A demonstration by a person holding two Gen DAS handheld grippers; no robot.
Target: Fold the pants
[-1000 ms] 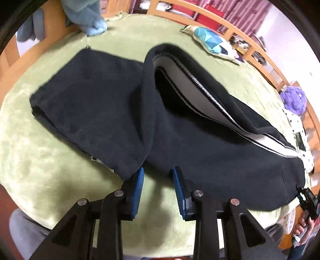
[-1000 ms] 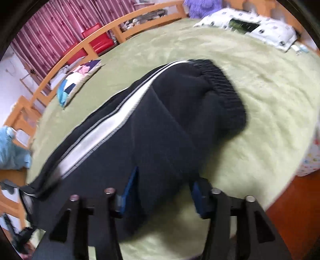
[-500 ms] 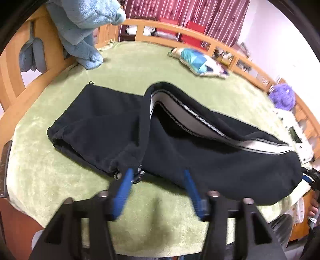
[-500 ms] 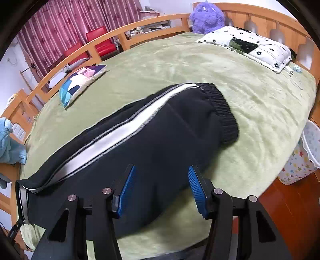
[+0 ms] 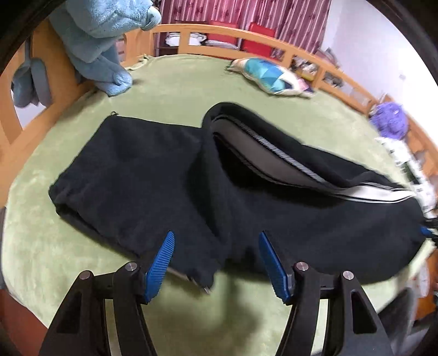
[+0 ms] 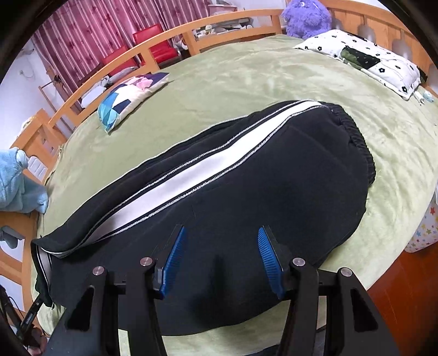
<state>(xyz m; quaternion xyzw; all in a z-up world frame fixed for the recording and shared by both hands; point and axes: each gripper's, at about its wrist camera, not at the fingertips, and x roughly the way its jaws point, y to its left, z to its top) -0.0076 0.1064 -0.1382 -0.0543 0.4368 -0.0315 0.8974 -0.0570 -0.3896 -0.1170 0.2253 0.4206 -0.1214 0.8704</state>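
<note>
Black pants (image 5: pixel 169 175) with a white side stripe (image 6: pixel 191 175) lie on a green bed cover (image 5: pixel 178 82). In the left wrist view the lower legs are folded back over to the left and the fold ridge runs up the middle. My left gripper (image 5: pixel 216 263) is open and empty, just above the near edge of the fold. In the right wrist view the waistband (image 6: pixel 358 142) lies at the right. My right gripper (image 6: pixel 219 257) is open and empty over the seat of the pants (image 6: pixel 273 197).
A wooden bed rail (image 5: pixel 273 46) rings the bed. A blue plush blanket (image 5: pixel 104 41) hangs at the left corner. A patchwork cushion (image 6: pixel 131 98), a purple plush toy (image 6: pixel 306 16) and a flowered pillow (image 6: pixel 377 63) lie on the far side. The floor (image 6: pixel 405 287) is at right.
Both grippers have opened wider and pulled back and up from the pants. The pants lie as they were, with the legs folded over.
</note>
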